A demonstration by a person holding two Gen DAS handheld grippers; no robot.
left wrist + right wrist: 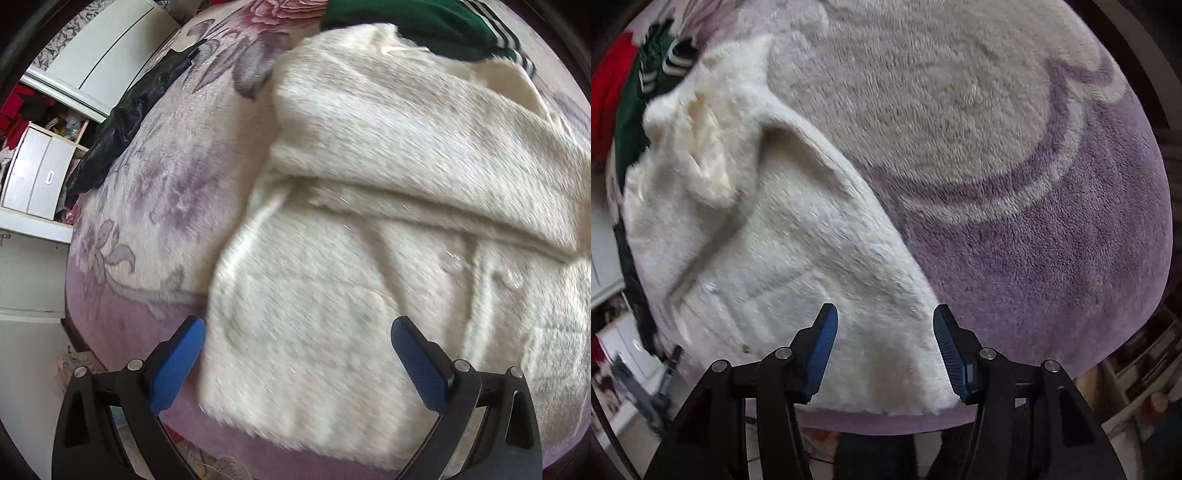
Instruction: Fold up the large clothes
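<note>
Currently, one cream coat (388,206) spread on my bed (155,177), sleeve crossed over its front for folding. Left fingers (297,363) released above coat hem; right fingers (884,347) released, straddling its corner for my next grab.

I'm working in a home bedroom. A plush floral blanket (159,177) in lilac and cream covers a bed, and clothes lie about on it: a fluffy white coat (388,229), a green striped garment (424,26), a black jacket (122,122). Beside the bed I see a white drawer unit (35,177) and a wardrobe with white sliding doors (110,48), red and dark clothing piled in its opening. In the right wrist view, cluttered shelves (1145,373) stand past the bed's edge
</note>
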